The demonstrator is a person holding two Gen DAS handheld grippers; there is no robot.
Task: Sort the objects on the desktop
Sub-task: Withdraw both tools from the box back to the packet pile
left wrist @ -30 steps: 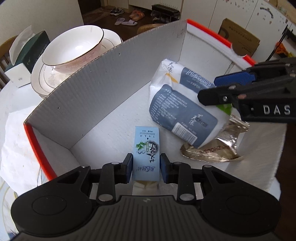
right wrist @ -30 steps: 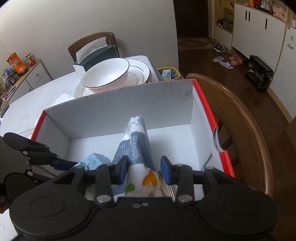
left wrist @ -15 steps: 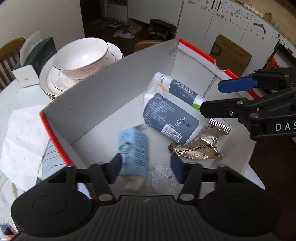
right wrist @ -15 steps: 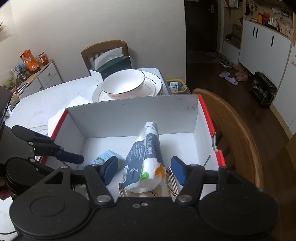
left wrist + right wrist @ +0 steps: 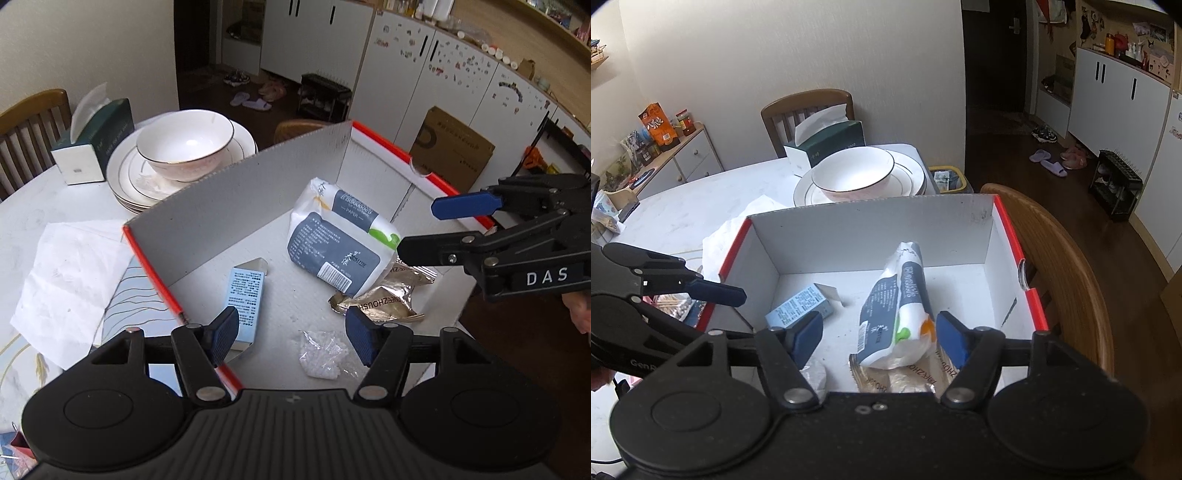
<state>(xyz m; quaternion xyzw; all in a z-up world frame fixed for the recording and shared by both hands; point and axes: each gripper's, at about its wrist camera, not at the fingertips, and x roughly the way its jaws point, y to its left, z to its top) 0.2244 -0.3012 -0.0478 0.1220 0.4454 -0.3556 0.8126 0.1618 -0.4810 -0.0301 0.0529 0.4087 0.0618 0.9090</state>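
Observation:
A red-edged white cardboard box [image 5: 258, 184] [image 5: 871, 236] stands on the table. Inside lie a light blue carton [image 5: 245, 295] [image 5: 798, 304], a blue-and-white tissue pack [image 5: 340, 240] [image 5: 897, 306], a gold foil packet [image 5: 376, 302] [image 5: 908, 373] and a small clear bag [image 5: 323, 354] [image 5: 814, 374]. My left gripper [image 5: 290, 336] is open and empty above the box's near edge, the carton just beyond its left finger. My right gripper [image 5: 879, 339] is open and empty above the tissue pack; it also shows in the left wrist view [image 5: 436, 229].
A bowl on stacked plates [image 5: 184, 147] [image 5: 853, 175] and a green tissue box [image 5: 96, 144] [image 5: 831, 144] stand behind the box. White paper [image 5: 66, 273] lies left of it. A wooden chair back [image 5: 1067, 258] curves along the box's right side.
Both grippers opened and rose away from the box. The left one let go of the blue carton, which now lies flat in the box. The right one let go of the tissue pack.

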